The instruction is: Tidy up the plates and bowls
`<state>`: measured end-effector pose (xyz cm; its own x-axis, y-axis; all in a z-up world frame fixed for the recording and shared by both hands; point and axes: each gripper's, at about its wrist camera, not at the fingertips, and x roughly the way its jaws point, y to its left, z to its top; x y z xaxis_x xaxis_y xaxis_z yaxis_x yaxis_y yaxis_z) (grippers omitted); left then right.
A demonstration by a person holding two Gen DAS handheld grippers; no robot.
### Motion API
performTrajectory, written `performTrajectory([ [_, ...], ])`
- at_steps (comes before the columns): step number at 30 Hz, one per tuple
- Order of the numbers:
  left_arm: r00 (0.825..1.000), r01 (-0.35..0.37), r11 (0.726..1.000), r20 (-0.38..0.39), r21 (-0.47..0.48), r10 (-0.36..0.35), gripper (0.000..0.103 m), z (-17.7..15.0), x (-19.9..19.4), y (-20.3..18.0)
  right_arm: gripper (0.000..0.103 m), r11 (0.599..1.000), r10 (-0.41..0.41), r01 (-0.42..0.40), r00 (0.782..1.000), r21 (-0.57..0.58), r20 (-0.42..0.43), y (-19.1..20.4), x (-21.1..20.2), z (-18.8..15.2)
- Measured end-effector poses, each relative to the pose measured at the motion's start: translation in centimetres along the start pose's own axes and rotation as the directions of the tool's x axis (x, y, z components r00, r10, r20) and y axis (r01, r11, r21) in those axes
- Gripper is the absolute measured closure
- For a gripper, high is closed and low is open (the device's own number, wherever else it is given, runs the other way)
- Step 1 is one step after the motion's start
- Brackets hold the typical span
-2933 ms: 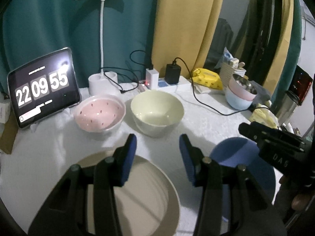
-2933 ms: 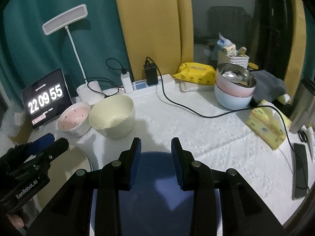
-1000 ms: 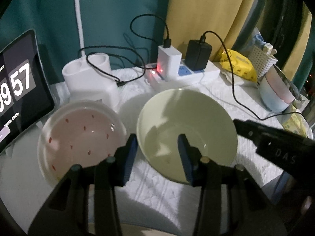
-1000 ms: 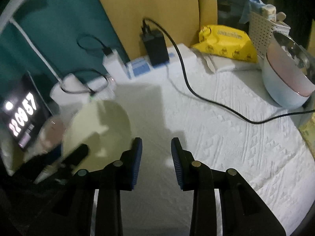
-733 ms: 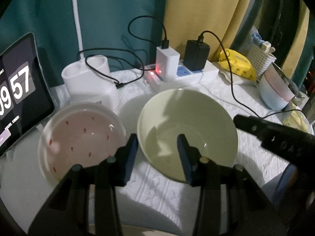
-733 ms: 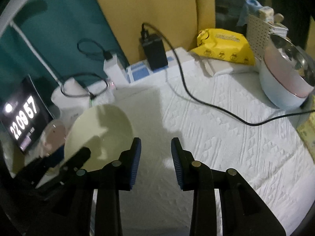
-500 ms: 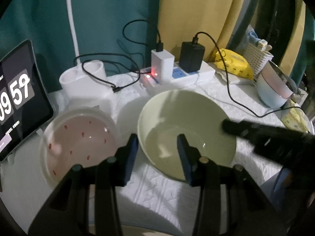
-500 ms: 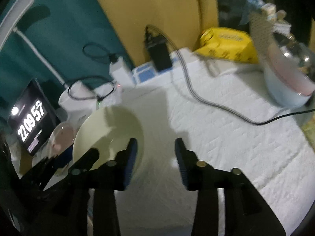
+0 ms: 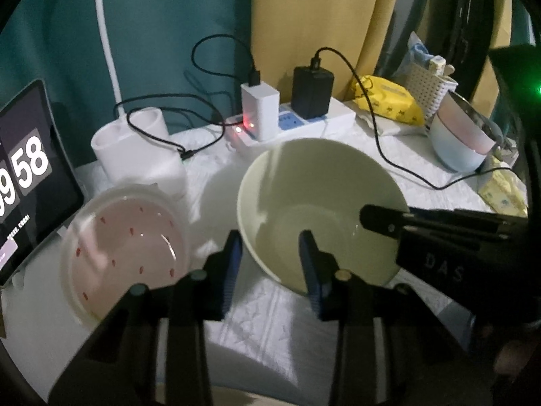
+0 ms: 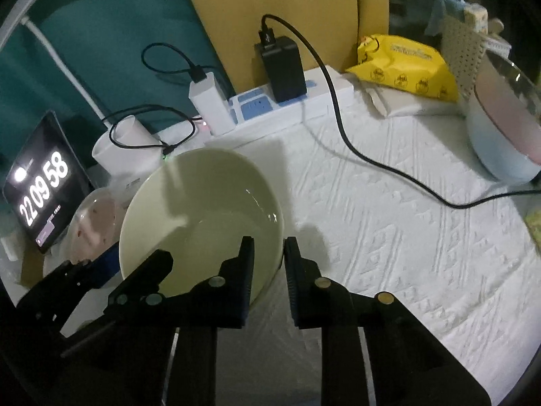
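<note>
On the white cloth [image 9: 270, 321], my left gripper [image 9: 270, 253] has been closing astride the green bowl's [image 9: 321, 182] near rim beside the pink bowl [image 9: 125, 247]; contact unclear. My right gripper [image 10: 268, 253] has just narrowed over the opposite rim, seemingly pinching it.

Pale green round bowl [image 9: 321, 199]: glazed ceramic look, smooth, glossy, small highlights low on the inner wall. Pink round bowl with red speckles [image 9: 125, 247]: glossy glaze, white rim. Bench cover, white quilted cloth [image 10: 389, 237]: matt, embossed stitched pattern, rough-looking. Left hand-held gripper [image 9: 270, 260]: black matt plastic body, blue ribbed pads, small metal pins. Right hand-held gripper [image 10: 268, 264]: same black matt plastic, ribbed pads. Dark tablet showing clock digits [image 9: 30, 182]: smooth glossy screen. Yellow wipes packet [image 10: 405, 64]: shiny plastic film. White power strip [image 10: 277, 108]: smooth plastic. Teal curtain [image 9: 169, 17]: matt cloth.
</note>
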<state>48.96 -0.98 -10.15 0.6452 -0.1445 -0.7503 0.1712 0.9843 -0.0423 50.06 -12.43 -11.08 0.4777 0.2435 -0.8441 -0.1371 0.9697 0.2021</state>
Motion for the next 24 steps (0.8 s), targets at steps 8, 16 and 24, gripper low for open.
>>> performTrajectory([
  [8,0.998,-0.006,1.0,0.066,-0.016,0.007,0.067,0.1,-2.5,-0.1,0.084,1.0,0.026,-0.025,0.998,-0.011,0.061,0.4,-1.5,-0.3],
  [16,0.992,-0.001,1.0,0.124,-0.016,0.003,0.067,-0.1,-6.0,-0.8,0.084,0.999,0.045,-0.043,0.992,-0.021,0.121,-0.2,-5.6,-1.1],
  [24,0.983,0.003,1.0,0.181,-0.011,-0.001,0.067,-0.8,-9.6,-2.1,0.084,0.998,0.056,-0.053,0.984,-0.027,0.171,-0.1,-9.4,-2.4],
])
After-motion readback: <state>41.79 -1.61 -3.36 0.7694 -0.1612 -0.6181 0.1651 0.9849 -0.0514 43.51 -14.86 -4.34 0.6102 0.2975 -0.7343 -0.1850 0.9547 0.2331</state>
